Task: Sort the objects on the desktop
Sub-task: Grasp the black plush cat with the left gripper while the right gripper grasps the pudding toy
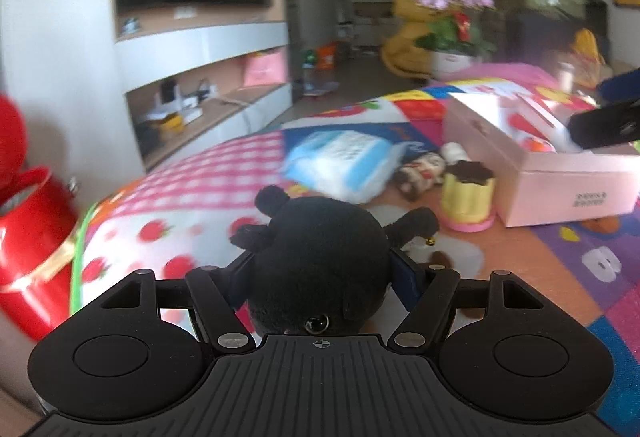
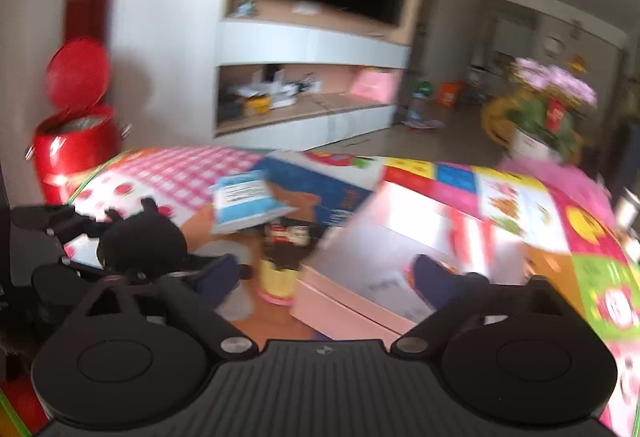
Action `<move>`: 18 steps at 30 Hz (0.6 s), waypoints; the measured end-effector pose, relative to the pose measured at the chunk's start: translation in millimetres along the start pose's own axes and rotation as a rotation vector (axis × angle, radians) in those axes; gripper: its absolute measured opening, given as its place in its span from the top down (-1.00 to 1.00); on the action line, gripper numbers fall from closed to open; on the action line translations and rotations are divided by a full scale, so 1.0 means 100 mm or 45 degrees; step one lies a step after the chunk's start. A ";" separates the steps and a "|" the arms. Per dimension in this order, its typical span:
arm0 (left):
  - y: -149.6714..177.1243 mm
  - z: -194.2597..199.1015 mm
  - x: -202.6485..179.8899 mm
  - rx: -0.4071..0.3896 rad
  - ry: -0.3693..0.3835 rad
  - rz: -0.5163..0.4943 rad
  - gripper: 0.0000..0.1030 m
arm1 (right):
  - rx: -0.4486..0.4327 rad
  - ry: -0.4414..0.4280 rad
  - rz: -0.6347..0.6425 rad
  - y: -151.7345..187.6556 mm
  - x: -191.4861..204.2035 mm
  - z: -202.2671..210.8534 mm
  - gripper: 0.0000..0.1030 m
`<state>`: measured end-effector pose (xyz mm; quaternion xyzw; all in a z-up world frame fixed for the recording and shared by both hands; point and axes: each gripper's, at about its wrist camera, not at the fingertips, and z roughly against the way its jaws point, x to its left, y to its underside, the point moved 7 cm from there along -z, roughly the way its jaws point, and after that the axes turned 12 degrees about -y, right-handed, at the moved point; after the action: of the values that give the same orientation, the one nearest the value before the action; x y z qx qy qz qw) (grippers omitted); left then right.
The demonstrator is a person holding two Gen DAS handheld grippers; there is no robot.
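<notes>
My left gripper (image 1: 322, 269) is shut on a black plush toy (image 1: 320, 261) and holds it above the colourful mat; the toy also shows in the right wrist view (image 2: 142, 243). My right gripper (image 2: 324, 277) is open and empty, its fingers spread over the near corner of the open pink box (image 2: 360, 277). The pink box (image 1: 540, 173) lies to the right in the left wrist view. A yellow cup-shaped toy with a dark top (image 1: 468, 193) stands beside the box. A blue and white packet (image 1: 344, 165) and a small doll (image 1: 424, 173) lie behind it.
A red bin with its lid up (image 2: 76, 145) stands at the left off the mat; it also shows in the left wrist view (image 1: 32, 237). A potted plant with purple flowers (image 1: 456, 25) stands at the far end. A TV cabinet (image 2: 304, 77) lines the wall.
</notes>
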<state>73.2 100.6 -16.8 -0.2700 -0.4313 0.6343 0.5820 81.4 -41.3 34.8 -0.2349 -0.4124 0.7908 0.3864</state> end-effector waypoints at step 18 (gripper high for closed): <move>0.05 0.19 0.22 -0.010 0.063 0.058 -0.79 | 0.365 0.087 0.159 -0.12 0.26 -1.44 0.24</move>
<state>50.2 117.3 -8.7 -0.2976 -0.4130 0.6388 0.5769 170.5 52.1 -36.1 -0.2293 -0.2667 0.8556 0.3798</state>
